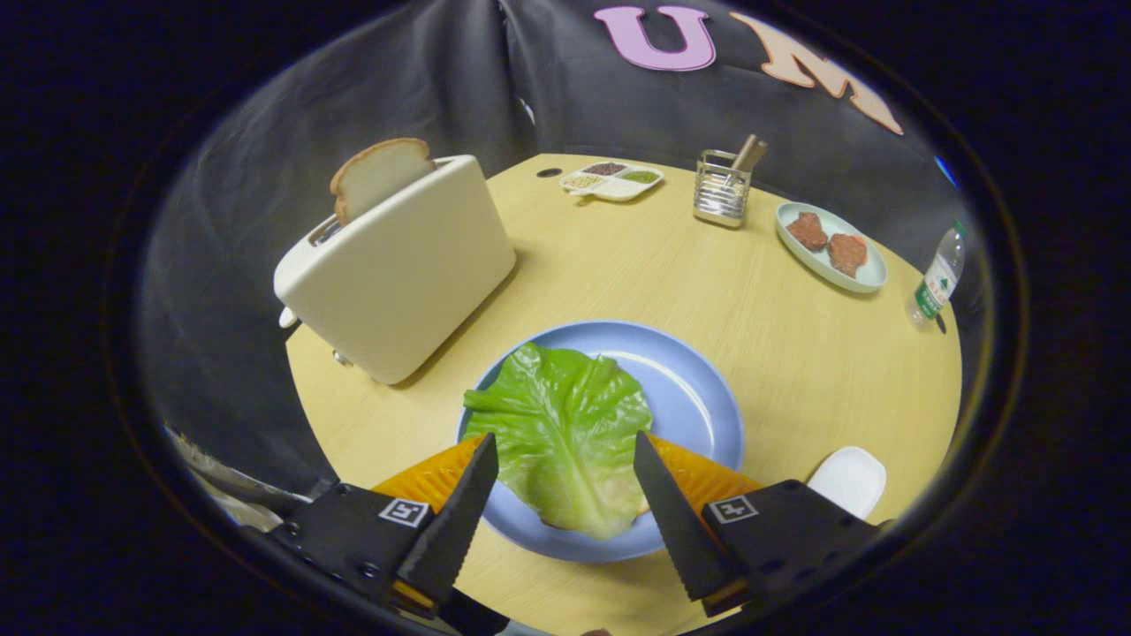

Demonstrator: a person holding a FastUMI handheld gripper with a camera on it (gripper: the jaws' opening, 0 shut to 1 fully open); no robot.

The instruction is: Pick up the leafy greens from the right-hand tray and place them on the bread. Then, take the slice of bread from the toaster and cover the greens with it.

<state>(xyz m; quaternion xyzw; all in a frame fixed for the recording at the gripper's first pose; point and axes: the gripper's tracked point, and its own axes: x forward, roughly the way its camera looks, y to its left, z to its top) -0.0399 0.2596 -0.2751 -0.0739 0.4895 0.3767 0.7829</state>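
Leafy greens (565, 433): one leaf lying on one blue plate (698, 397), between the spread fingers of the gripper (565, 450), which grip nothing. One round table (707, 309). One toaster (398, 269) holding one bread slice (378, 175). One tray (870, 274) with two meat pieces (829, 241). One bottle (937, 278).

The round pale wooden table (751, 353) carries a cream toaster (398, 274) beside a round blue plate (698, 397). Farther back stand a white divided dish of seeds (611, 179), a metal wire holder (722, 190), an oval pale-green dish (831, 249) and a clear plastic bottle (938, 278). A small white tray (848, 479) lies near the plate.
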